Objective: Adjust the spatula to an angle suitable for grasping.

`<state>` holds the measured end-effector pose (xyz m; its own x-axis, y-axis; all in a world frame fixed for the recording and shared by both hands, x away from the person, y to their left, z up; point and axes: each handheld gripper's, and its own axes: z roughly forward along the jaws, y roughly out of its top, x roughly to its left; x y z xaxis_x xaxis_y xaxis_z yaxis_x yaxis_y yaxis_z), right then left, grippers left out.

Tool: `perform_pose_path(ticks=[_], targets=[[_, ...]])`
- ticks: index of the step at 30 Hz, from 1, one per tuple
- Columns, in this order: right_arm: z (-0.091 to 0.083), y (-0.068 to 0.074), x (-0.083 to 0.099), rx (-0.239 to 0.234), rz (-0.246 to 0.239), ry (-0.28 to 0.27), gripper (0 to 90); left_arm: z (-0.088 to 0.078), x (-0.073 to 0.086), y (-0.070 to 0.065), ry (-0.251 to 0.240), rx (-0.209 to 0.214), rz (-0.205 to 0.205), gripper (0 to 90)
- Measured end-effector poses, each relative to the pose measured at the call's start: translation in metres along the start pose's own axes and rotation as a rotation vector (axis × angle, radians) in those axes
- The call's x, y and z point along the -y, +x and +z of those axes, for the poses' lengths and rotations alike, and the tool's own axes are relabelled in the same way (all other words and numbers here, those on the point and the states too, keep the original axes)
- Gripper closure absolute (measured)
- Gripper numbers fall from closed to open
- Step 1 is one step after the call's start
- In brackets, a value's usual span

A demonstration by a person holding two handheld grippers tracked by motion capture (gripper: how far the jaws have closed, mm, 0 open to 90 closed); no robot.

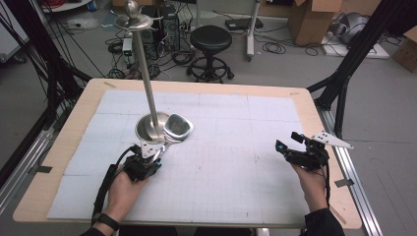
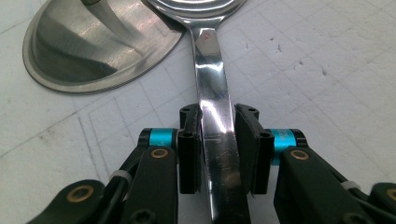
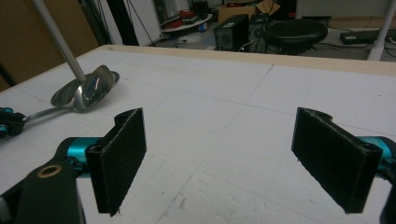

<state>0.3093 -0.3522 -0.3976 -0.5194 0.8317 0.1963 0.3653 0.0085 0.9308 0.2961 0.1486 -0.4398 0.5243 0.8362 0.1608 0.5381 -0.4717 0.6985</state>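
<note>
Left gripper (image 2: 218, 140), held in the person's left hand (image 1: 123, 189), sits at the near left of the white squared mat (image 1: 221, 187); its two black pads (image 2: 190, 149) are squeezed onto the flat handle of a big shiny steel spoon (image 2: 212, 93), one pad on each thin edge; the spoon's bowl (image 1: 178, 126) lies far from the hand and leans on the round dish-shaped foot of a tall silver metal stand (image 1: 147, 129); the stand's thin pole (image 1: 146, 73) goes up to a small tray with hooks at the top (image 1: 132, 19).

Right gripper (image 3: 233, 158) is in the right hand (image 1: 311, 182) at the near right of the mat, well apart from the spoon; its pads are spread wide with nothing between them; it hovers just over the mat.

My guess is that the job is to lift the spoon and bring it to the stand; to do this step well, keep the squeeze firm, because the handle is smooth and slippery and could spin or slide in the pads; the grip is near the end of the handle, so the heavy bowl may tip down when it leaves the mat; lift slowly and straight up; pull the bowl a little away from the stand's foot first, so it does not bump or drag the stand; keep the pole in mind, as it is tall and could wobble; the right gripper can stay out of the way, or be ready to steady the stand.
</note>
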Motion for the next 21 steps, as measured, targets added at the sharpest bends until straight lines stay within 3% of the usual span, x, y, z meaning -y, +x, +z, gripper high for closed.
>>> perform_pose_path(ticks=[3, 8, 15, 21], targets=[[-0.001, 0.0, 0.0, -0.003, 0.006, -0.002, 17.0, 0.0, -0.001, -0.003, 0.007, -0.025, 0.012, 71.7], [-0.001, -0.001, 0.0, -0.014, 0.015, -0.013, 17.0, 0.0, -0.002, -0.004, 0.01, -0.027, 0.021, 71.8], [0.0, -0.002, 0.0, -0.017, 0.025, -0.006, 17.0, 0.001, -0.003, -0.01, 0.018, -0.071, 0.094, 70.2], [-0.001, -0.003, 0.0, -0.023, 0.034, -0.009, 17.0, 0.002, -0.005, -0.015, 0.033, -0.101, 0.098, 71.9]])
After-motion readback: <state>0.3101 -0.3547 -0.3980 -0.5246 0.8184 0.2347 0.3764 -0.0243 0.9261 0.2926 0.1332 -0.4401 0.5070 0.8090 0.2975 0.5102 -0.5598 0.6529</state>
